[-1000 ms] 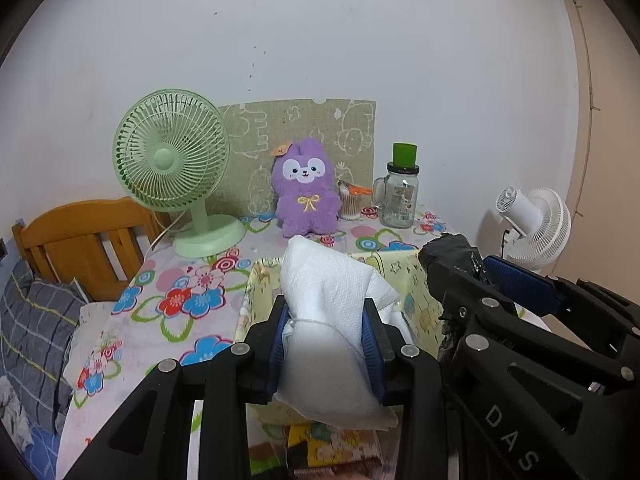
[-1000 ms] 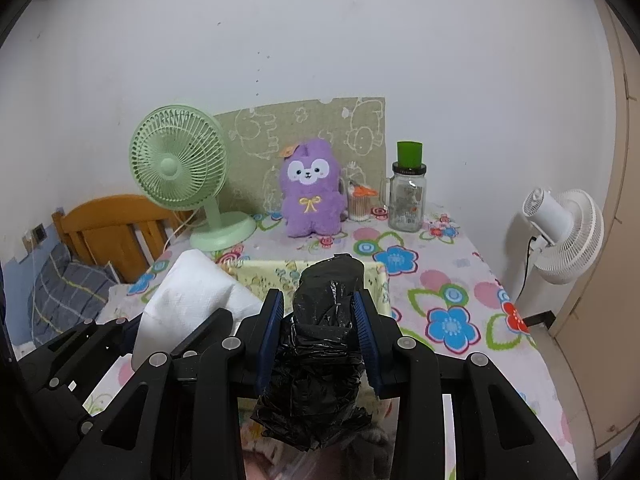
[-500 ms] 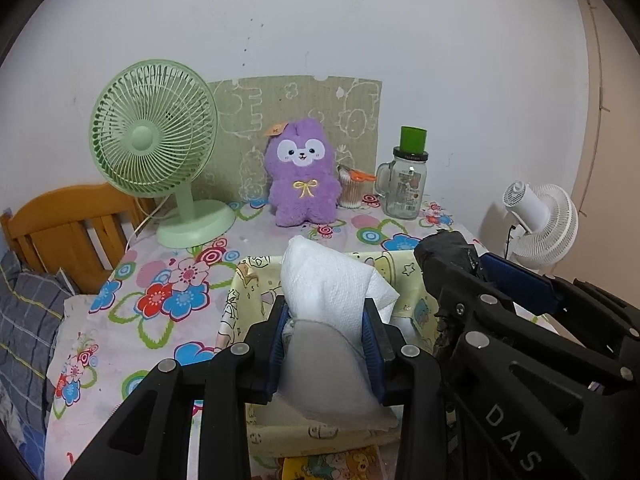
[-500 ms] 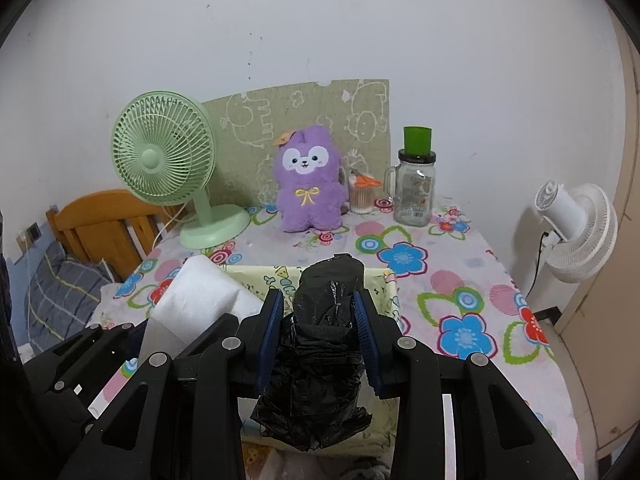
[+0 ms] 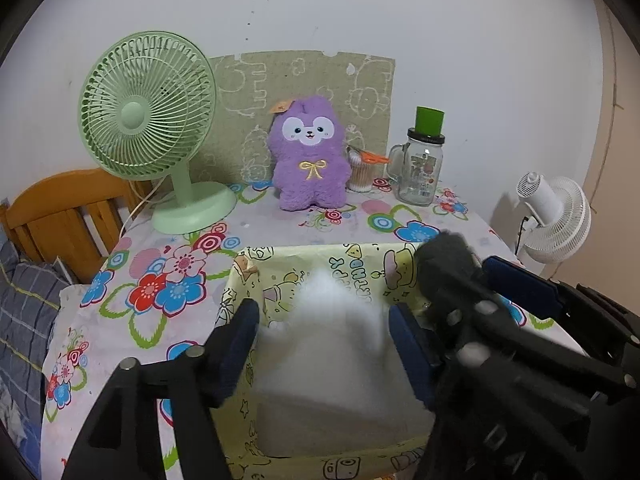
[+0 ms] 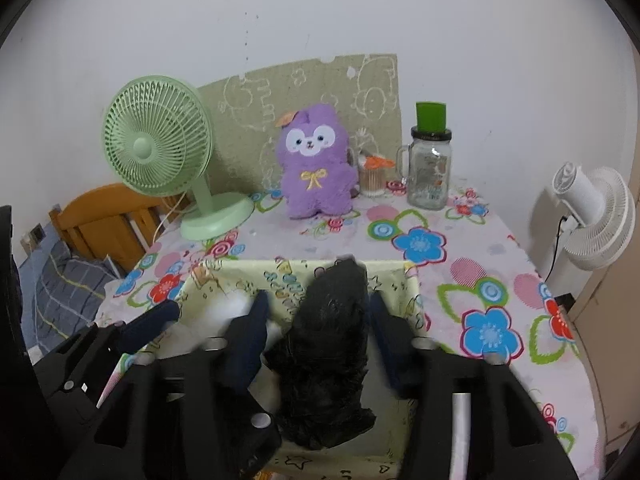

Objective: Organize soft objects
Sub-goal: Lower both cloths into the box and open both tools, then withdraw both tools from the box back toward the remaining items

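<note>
One black bundle [image 6: 328,344], right-view-only detail

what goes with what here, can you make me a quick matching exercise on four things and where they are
Things:
1. white soft bundle
2. black soft bundle
3. purple plush toy
4. green fan

Places:
a. at the table's back left
b. between the opening jaws of the right gripper
c. upright against the drawn-on board
d. between the opening jaws of the left gripper, over the yellow bin

Pairs: 1-d, 2-b, 3-c, 4-a
</note>
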Motion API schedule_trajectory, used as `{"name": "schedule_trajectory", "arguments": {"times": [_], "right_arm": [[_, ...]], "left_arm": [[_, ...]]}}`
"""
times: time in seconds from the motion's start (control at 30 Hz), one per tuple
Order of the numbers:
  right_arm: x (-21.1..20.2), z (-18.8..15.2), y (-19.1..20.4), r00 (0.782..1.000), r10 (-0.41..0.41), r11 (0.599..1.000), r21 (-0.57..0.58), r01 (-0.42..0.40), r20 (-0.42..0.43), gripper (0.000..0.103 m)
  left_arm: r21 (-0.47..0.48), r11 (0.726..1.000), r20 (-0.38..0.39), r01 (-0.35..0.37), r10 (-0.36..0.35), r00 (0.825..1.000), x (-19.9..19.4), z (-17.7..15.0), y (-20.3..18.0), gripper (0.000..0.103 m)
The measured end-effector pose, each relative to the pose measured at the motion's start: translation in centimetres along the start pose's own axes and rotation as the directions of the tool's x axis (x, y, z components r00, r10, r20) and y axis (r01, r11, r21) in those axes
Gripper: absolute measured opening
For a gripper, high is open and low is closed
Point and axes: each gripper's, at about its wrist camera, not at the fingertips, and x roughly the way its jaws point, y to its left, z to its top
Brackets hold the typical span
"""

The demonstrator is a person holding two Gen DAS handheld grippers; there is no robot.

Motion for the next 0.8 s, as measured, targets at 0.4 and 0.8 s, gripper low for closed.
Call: {"name": "schedule_trajectory", "arguments": {"times": [0.4, 0.8], "right_arm": [[-1.1, -0.3, 0.1, 0.999, -0.024, 0.999, -0.022, 0.025, 0.027, 0.092], [-3.9, -0.8, 0.2, 0.998, -0.049, 0.998, -0.025, 0.05, 0.049, 0.097]], "left_arm": [[0.027, 0.998, 0.043, -0.05, 0.049, 0.998, -1.2, -0.2, 0.0, 0.099], [0.034, 0.999, 0.06, -0.023, 0.021, 0.998, -3.5, -0.6, -0.6, 0.102]]}}
